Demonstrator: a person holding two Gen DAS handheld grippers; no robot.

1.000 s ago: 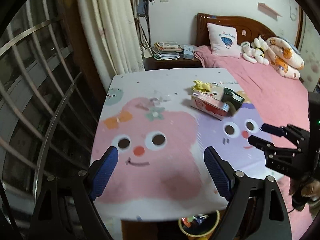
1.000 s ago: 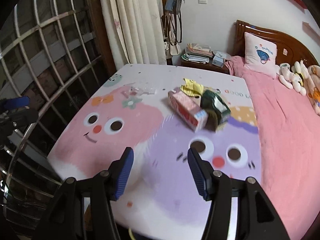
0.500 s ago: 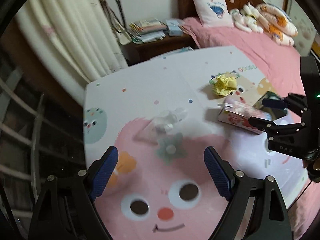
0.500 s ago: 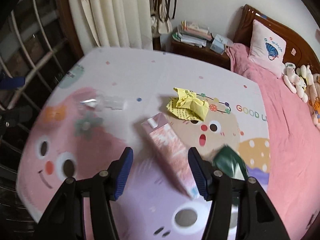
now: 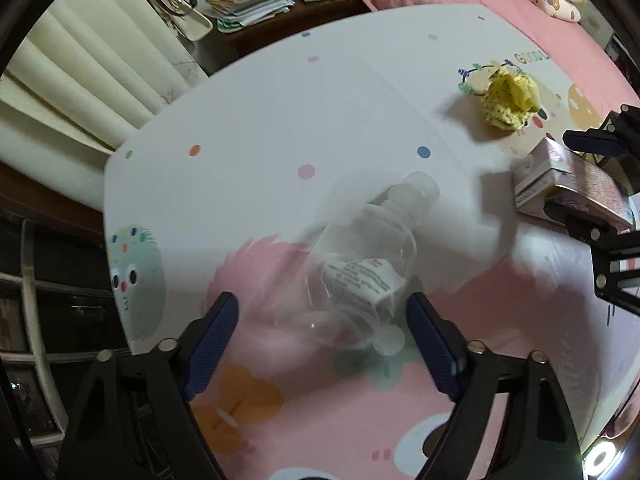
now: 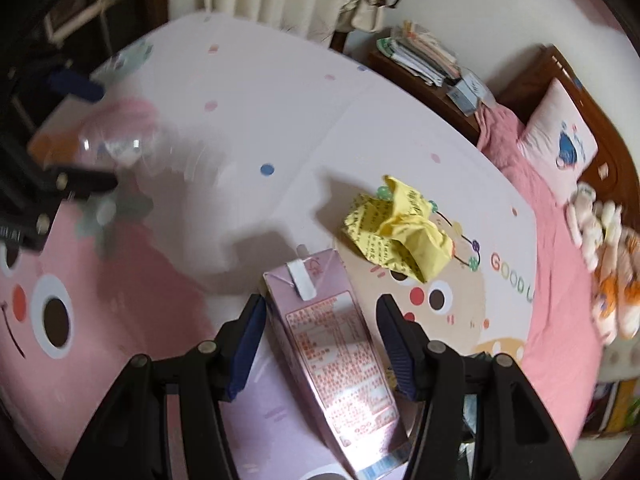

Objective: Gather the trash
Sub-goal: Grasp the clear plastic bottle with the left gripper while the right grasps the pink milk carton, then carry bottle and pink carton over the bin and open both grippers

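A clear plastic bottle (image 5: 360, 264) lies on its side on the cartoon-print table (image 5: 280, 100). My left gripper (image 5: 322, 344) points steeply down over it, its jaws closing. The bottle's lower end sits between the blue pads (image 5: 212, 340); the right pad is close to it and the left pad stands apart. My right gripper (image 6: 322, 344) is open and straddles a pink drink carton (image 6: 332, 344) lying flat. A crumpled yellow paper (image 6: 400, 232) rests just beyond the carton. In the left wrist view the paper (image 5: 508, 100), carton (image 5: 560, 176) and right gripper (image 5: 584, 180) show at the right edge.
A bed with a pink sheet (image 6: 560, 220), a pillow (image 6: 560, 148) and plush toys (image 6: 600, 224) borders the table on the right. A nightstand stacked with books (image 5: 256, 0) and a cream curtain (image 5: 92, 72) stand behind. A window grille (image 5: 32, 280) lies beyond the table's left edge.
Both grippers have dropped toward the table and tipped downward. The left one now straddles the bottle with narrower jaws, and the right one now straddles the pink carton.
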